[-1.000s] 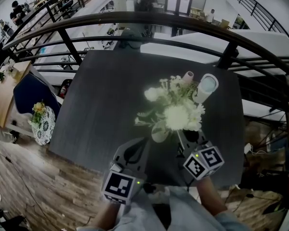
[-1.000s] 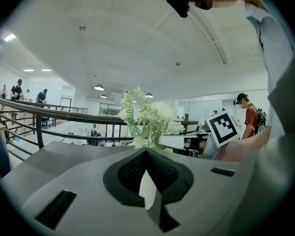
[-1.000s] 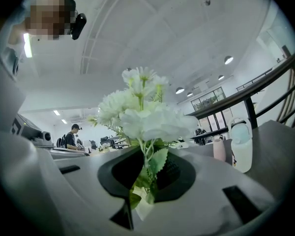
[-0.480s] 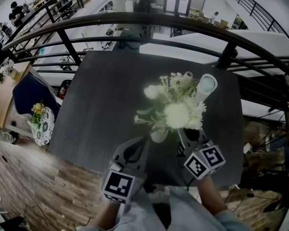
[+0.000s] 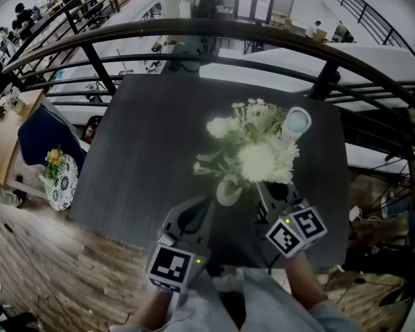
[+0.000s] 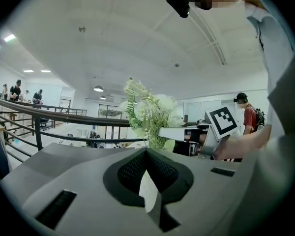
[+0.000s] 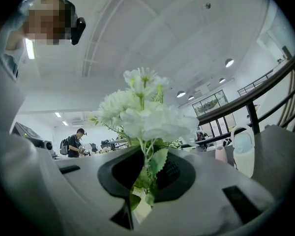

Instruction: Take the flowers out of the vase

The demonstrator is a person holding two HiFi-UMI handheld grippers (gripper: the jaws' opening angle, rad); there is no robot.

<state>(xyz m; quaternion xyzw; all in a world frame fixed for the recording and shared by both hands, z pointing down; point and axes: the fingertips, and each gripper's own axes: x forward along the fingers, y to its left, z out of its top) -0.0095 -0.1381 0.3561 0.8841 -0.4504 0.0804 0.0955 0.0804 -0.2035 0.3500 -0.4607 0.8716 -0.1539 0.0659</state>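
Right tongs (image 5: 268,194): the jaws are clamped on the green stems of the flowers (image 5: 252,147), just below the blooms. In the right gripper view the stems and one broad leaf run down through the gap between the two pads. The white blooms stand upright above the jaws. Left tongs (image 5: 206,207): the jaws are together, and I can make out no object between the pads. Only a pale sliver shows low in the gap, and I cannot tell what it is. In the head view I hold both tongs side by side over the near edge of the dark table (image 5: 145,151), with the left tips just short of the bunch. The flowers stand over the middle of the table, right of centre. A pale oval (image 5: 228,192) lies at the foot of the stems, close to my left tips. I cannot tell whether it is the mouth of the vase or a leaf. A white bottle (image 5: 295,125) stands just behind the blooms, on their right.
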